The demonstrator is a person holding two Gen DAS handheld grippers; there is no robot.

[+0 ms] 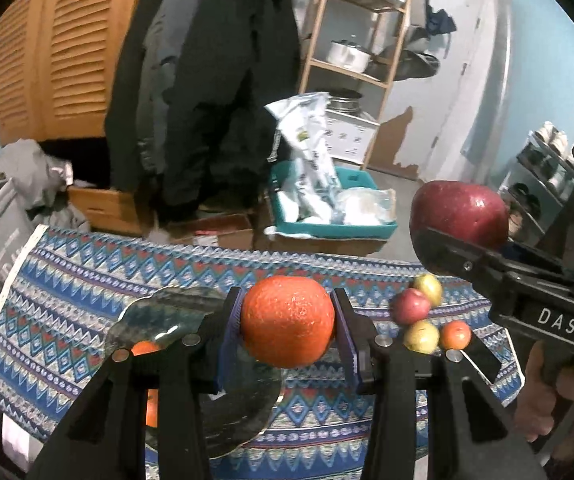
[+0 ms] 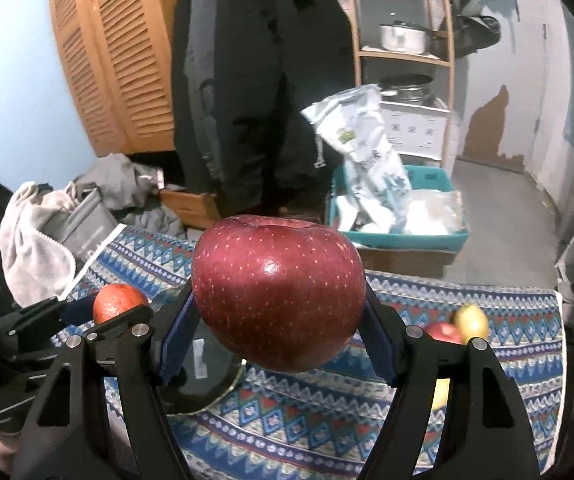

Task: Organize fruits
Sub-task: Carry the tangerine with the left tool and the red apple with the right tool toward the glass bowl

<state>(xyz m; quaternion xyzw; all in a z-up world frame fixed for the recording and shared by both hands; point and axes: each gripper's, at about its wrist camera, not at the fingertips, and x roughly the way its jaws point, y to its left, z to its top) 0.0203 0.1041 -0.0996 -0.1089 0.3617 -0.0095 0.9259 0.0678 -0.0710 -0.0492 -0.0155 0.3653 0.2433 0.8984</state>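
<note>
So the left gripper (image 1: 287, 320) was pinching a big orange (image 1: 287, 320), bright skin with that pebbly, dimpled peel, squeezed between two flat blue ridged pads (image 1: 229, 336) on chunky black plastic arms with little silver rivets. The orange sat right between the pads, bulging out above and below them, held up over a shiny glass plate (image 1: 159, 312) with a wavy rim. Another orange piece (image 1: 143, 348) showed through the plate's edge.

The right gripper (image 2: 279, 296) was clamped on a dark red apple (image 2: 279, 292), glossy, waxy skin speckled with pale dots, dimple on top. It filled the whole gap, both blue pads (image 2: 175, 340) pressed against its sides. From the left camera you could see that apple (image 1: 459, 216) off to the right, lifted in the air, resting in the black jaws, with a hand (image 1: 559, 392) around the handle.

Everything hovered above a woven tablecloth (image 1: 67, 280), blue zigzag and diamond pattern with red bits. On the cloth to the right sat a tight little cluster: a small red fruit (image 1: 409, 306), two yellowish ones (image 1: 429, 288) (image 1: 421, 336), and a small orange one (image 1: 455, 334), all touching or nearly so.
</note>
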